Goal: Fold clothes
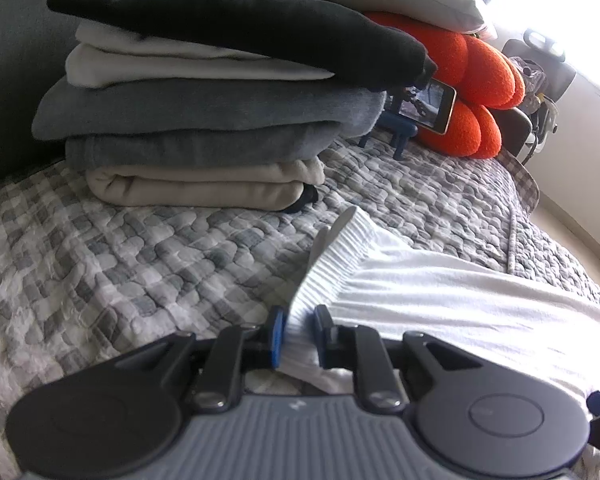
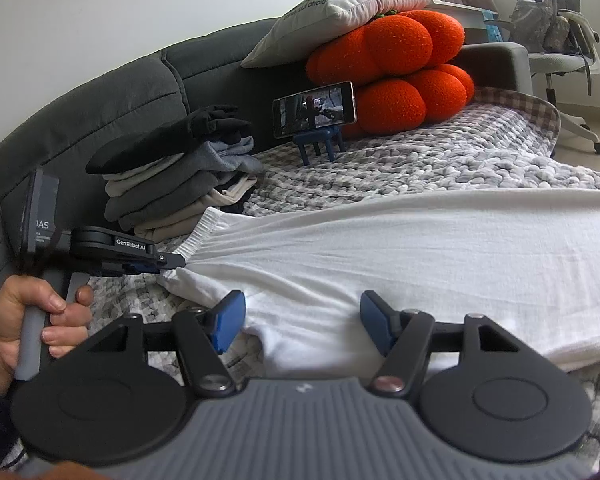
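With the left gripper (image 1: 300, 320) pinching the white garment's (image 2: 400, 248) ribbed band (image 1: 328, 256), the wide-open right gripper (image 2: 302, 320) should close squarely on the near edge before folding.

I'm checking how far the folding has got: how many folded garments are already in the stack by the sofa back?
6 visible in the stack, top down: black, two off-white, two grey, one beige at the bottom. A dark scrap shows beneath, so another may be hidden.
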Motion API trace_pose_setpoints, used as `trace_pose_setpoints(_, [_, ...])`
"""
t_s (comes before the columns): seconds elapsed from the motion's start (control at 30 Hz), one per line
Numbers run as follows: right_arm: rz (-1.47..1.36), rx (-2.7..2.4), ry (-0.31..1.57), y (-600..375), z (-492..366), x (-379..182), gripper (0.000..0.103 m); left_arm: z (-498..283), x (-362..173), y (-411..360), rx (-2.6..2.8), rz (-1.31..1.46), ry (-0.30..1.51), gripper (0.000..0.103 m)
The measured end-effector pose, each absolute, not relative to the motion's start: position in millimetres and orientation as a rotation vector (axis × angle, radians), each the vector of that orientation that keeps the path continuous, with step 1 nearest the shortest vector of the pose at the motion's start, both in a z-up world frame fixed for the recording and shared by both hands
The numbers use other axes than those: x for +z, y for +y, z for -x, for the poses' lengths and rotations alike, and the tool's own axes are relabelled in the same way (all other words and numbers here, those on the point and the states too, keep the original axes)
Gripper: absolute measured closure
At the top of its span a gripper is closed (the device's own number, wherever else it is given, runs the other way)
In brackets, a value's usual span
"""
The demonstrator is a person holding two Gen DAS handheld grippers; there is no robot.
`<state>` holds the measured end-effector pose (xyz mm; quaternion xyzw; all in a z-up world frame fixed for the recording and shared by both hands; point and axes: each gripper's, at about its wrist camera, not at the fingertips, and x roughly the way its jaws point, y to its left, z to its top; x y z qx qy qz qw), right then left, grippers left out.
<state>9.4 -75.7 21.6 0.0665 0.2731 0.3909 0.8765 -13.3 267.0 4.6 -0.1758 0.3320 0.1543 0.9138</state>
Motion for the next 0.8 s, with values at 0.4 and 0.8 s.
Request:
trace_pose_setpoints(0.4, [-0.149,0.811,0.556,-79.9,-7.8,21.6,0.036,21.8,18.2,269.1,0.291,0.424,0.621,0.086])
trace_pose_setpoints(0.8, [-0.245,0.701,0.412,-144.3,22.9,52.0,0.036,31.3,40.5,226.2,0.161,0.330,0.560,0.085])
